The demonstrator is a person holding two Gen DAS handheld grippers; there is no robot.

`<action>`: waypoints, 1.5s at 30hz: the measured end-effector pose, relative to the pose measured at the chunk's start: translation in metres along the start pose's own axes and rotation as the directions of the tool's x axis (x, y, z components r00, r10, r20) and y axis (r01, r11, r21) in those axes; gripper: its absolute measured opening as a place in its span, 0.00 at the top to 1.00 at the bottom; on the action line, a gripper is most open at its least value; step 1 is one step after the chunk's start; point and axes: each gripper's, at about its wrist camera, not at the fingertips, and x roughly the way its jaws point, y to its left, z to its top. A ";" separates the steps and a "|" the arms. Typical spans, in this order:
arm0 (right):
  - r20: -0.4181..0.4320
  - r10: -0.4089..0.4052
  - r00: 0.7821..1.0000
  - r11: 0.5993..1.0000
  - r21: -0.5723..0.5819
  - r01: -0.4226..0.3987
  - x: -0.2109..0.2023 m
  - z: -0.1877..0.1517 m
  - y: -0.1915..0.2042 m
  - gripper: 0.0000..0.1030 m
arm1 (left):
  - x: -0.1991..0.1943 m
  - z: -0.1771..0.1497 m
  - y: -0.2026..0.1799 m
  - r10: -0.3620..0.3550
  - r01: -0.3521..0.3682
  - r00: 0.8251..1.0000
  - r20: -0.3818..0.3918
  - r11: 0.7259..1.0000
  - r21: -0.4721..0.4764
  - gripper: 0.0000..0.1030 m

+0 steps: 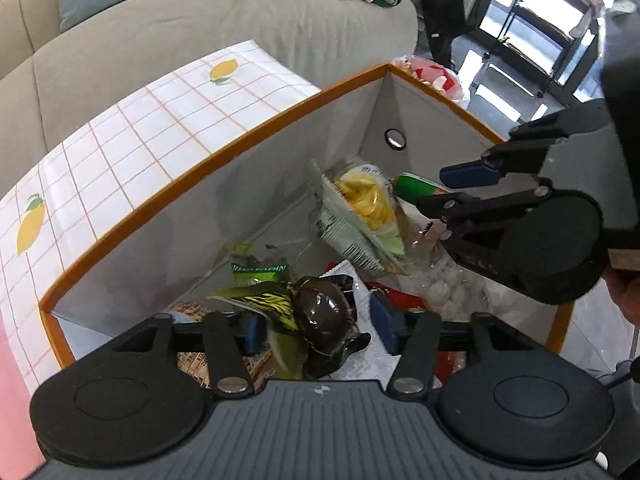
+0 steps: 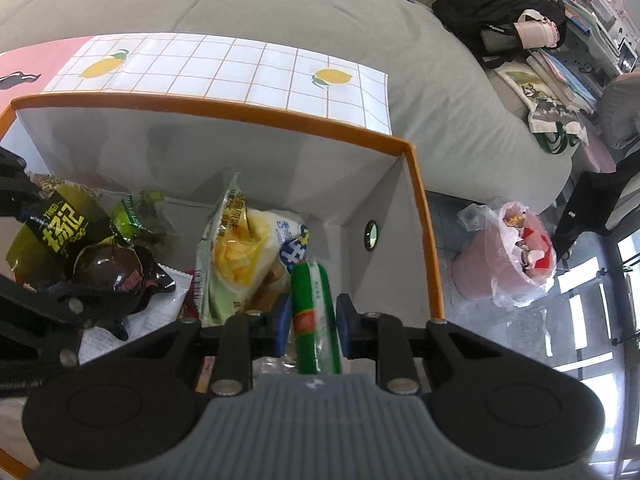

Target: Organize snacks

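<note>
Snacks: heaped inside box (image 2: 424, 216), white walls, orange rim; box sits on lemon-print cloth (image 2: 248, 76) on table, w/ grey sofa (image 2: 320, 12) behind.
Green stick (image 2: 314, 312): tube-shaped pack, green w/ red label, pinched between right gripper (image 2: 313, 320) pads; pads (image 2: 282, 320) pressed on both sides. Stick points to 12 o'clock in right wrist view, tip over box interior nr right wall.
Chip bag (image 2: 244, 256): pale green/white w/ yellow chips shown, at 11 o'clock from stick, leaning upright mid-box, touching stick's far end or just beside it, can't tell.
Dark pack (image 1: 324, 312): brown glossy dome in black wrapper, lying between left gripper (image 1: 318, 326) fingers; pads (image 1: 382, 322) spread, not pressing it.
Yellow-green bag (image 1: 260, 300): at 9 o'clock of dark pack, touching it; left pad sits over its edge.
Raisin pack (image 1: 258, 270): small green pack, at 11 o'clock from dark pack, on box floor.
Other: white candies in clear bag (image 1: 444, 288) at 3 o'clock of dark pack; red pack (image 1: 400, 300) and paper wrappers below.
Right gripper in left view: at 2 o'clock, angled into box, green stick's tip poking out past pads.
Outside box: pink bin (image 2: 512, 256) w/ plastic liner on floor at 3 o'clock in right view; black bag (image 2: 500, 12) on sofa at 1 o'clock.
</note>
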 end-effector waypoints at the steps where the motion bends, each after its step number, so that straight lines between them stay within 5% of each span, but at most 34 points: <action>1: -0.003 -0.004 1.000 1.000 -0.001 0.004 -0.001 0.001 0.000 0.76 | -0.003 0.001 -0.001 0.004 -0.004 1.000 0.004 1.000 0.006 0.33; 11: 0.013 -0.019 1.000 0.998 0.054 0.018 -0.038 0.013 -0.011 0.55 | -0.058 0.006 -0.003 0.039 -0.044 0.992 0.119 0.998 0.045 0.24; 16: 0.055 0.020 0.998 0.994 0.105 -0.026 -0.082 0.019 -0.009 0.43 | -0.114 0.003 -0.008 0.077 -0.101 0.967 0.243 0.991 0.092 0.23; 22: 0.182 0.104 0.978 0.978 0.159 -0.133 -0.161 0.021 0.008 0.32 | -0.204 -0.019 -0.012 0.149 -0.200 0.903 0.402 0.976 0.086 0.24; 24: 0.244 0.123 0.962 0.970 0.175 -0.168 -0.189 0.017 0.017 0.20 | -0.233 -0.031 -0.014 0.164 -0.223 0.878 0.449 0.971 0.082 0.24; 27: 0.339 0.142 0.930 0.961 0.176 -0.211 -0.232 0.006 0.037 0.16 | -0.272 -0.052 -0.017 0.209 -0.268 0.848 0.488 0.962 0.054 0.21; 33: 0.504 0.155 0.849 0.940 0.189 -0.284 -0.304 -0.032 0.082 0.14 | -0.334 -0.104 -0.028 0.354 -0.422 0.735 0.578 0.907 -0.019 0.09; 35: 0.546 0.156 0.823 0.937 0.182 -0.298 -0.323 -0.045 0.098 0.10 | -0.348 -0.120 -0.032 0.388 -0.443 0.713 0.583 0.895 -0.054 0.09; 38: 0.616 0.118 0.779 0.942 0.179 -0.285 -0.349 -0.068 0.124 0.07 | -0.360 -0.137 -0.034 0.449 -0.465 0.708 0.545 0.877 -0.120 0.09; 43: 0.676 0.060 0.735 0.967 0.144 -0.211 -0.375 -0.103 0.169 0.06 | -0.369 -0.179 -0.038 0.538 -0.505 0.638 0.551 0.832 -0.229 0.09; 45: 0.693 0.055 0.719 0.969 0.137 -0.206 -0.381 -0.117 0.180 0.05 | -0.369 -0.196 -0.040 0.551 -0.493 0.629 0.548 0.828 -0.267 0.09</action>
